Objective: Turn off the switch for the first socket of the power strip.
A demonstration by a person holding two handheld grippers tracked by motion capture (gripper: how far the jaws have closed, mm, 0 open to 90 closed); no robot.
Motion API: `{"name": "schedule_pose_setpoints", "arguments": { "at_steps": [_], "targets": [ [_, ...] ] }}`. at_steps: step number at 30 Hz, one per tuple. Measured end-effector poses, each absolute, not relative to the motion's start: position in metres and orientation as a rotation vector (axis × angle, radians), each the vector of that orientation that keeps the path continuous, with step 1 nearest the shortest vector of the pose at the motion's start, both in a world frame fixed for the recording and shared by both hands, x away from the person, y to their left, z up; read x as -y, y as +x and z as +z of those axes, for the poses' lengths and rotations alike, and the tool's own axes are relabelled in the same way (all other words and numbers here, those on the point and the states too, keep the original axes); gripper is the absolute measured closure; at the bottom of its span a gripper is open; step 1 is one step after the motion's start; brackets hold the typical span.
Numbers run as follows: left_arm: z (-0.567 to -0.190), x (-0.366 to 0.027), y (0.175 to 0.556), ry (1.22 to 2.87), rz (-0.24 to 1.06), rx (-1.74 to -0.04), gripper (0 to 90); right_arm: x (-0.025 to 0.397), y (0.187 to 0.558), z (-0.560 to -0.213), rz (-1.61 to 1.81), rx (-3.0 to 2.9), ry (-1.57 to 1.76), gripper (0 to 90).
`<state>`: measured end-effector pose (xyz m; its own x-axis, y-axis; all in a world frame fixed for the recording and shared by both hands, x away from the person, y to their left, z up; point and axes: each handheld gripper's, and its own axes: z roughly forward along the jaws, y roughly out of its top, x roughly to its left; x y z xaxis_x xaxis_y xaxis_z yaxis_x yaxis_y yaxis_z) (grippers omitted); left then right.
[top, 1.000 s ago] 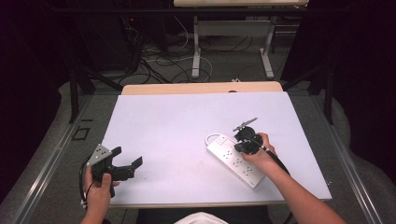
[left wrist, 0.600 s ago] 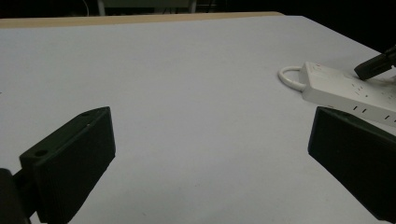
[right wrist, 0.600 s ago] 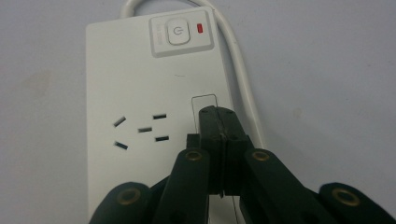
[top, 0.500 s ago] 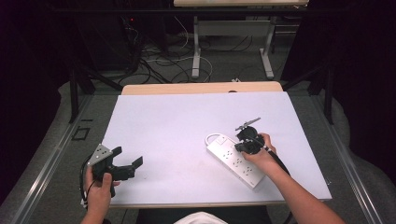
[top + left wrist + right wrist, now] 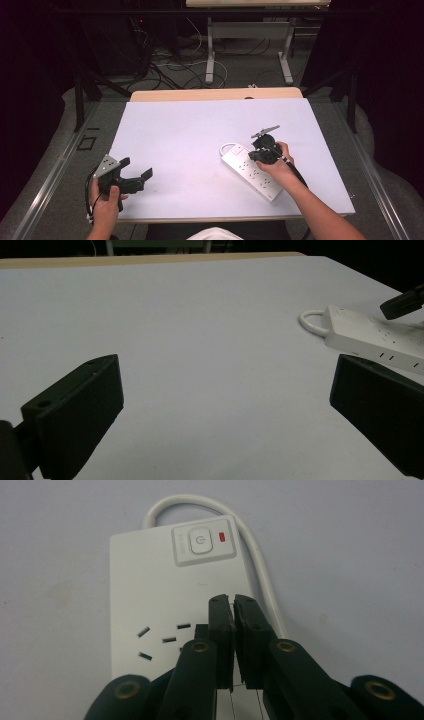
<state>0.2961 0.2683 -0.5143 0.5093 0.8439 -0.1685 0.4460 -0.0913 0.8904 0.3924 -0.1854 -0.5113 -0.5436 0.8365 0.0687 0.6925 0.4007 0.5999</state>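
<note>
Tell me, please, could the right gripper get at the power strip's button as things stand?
Probably yes. The right gripper, jaws shut, hovers over the power strip with the button just ahead of its tips. Nothing lies between them; the cord loops off to one side.

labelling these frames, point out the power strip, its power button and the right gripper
power strip (image 5: pixel 250 171), high view, top face.
power button (image 5: pixel 200 542), right gripper view, button centre.
right gripper (image 5: pixel 233 606), right gripper view, between its closed fingertips.

Power strip (image 5: pixel 165 605) near end cropped.
</note>
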Motion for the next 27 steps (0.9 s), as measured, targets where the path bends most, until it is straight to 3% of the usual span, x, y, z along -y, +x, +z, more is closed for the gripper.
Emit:
{"name": "schedule_pose_setpoints", "arguments": {
  "at_steps": [27],
  "targets": [
    [-0.515,-0.268,0.297,1.721,0.480,-1.098,0.6,0.186,0.391,-0.498,0.969,-2.341,1.316,50.8]
  ]
}}
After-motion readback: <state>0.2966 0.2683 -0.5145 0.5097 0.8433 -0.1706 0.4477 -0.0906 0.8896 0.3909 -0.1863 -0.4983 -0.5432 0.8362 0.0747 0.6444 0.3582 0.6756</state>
